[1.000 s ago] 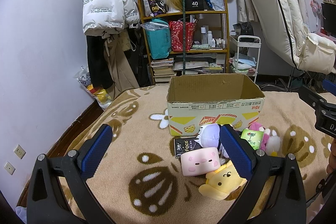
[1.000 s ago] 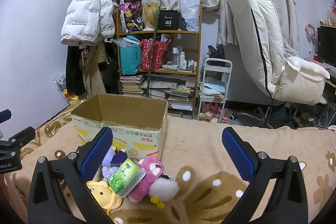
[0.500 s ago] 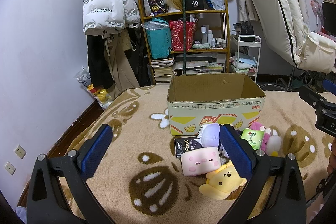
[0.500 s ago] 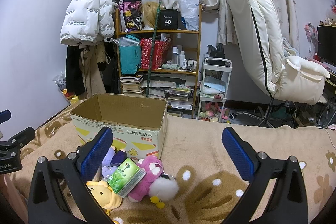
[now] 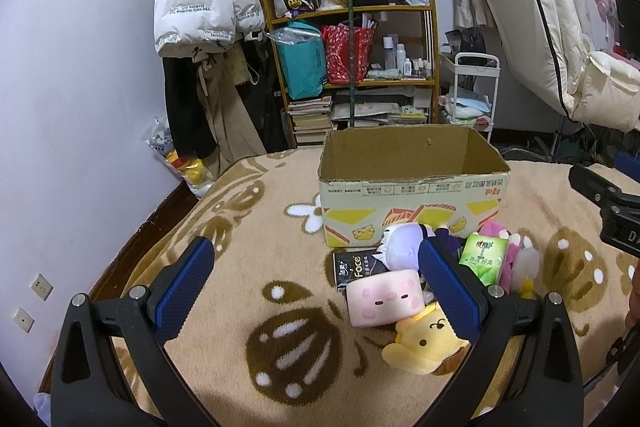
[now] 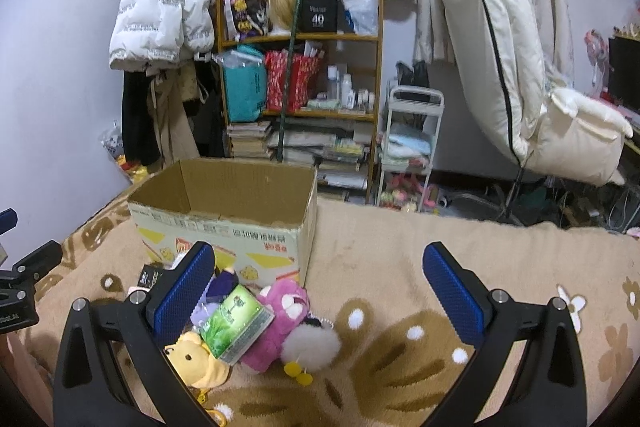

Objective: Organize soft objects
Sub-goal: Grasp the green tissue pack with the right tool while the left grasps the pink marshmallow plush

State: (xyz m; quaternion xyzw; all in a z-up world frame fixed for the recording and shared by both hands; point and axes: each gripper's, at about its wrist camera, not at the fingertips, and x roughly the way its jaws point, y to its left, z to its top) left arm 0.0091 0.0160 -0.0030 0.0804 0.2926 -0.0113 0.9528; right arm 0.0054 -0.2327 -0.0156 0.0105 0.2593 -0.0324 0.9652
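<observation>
On patterned blanket point(image 5: 248, 227), left wrist view: left gripper point(image 5: 316, 291) spread wide, empty; pink pig cushion point(image 5: 384, 303), yellow plush point(image 5: 424, 343) heaped just before open cardboard box point(image 5: 412, 187).

Right wrist view: right gripper point(image 6: 320, 291) spread, empty, beside green tissue pack point(image 6: 236, 323), pink plush point(image 6: 280, 315). Best pinch mid-body, lift clear of rim.

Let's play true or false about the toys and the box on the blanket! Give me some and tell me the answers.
1. The cardboard box has toys inside. False: the part of its inside that shows looks empty.
2. The pink square plush lies in front of the box. True.
3. The left gripper is squeezing the yellow plush. False: it is open, holding nothing.
4. The green tissue pack rests on the pink plush. True.
5. The right gripper is open. True.
</observation>
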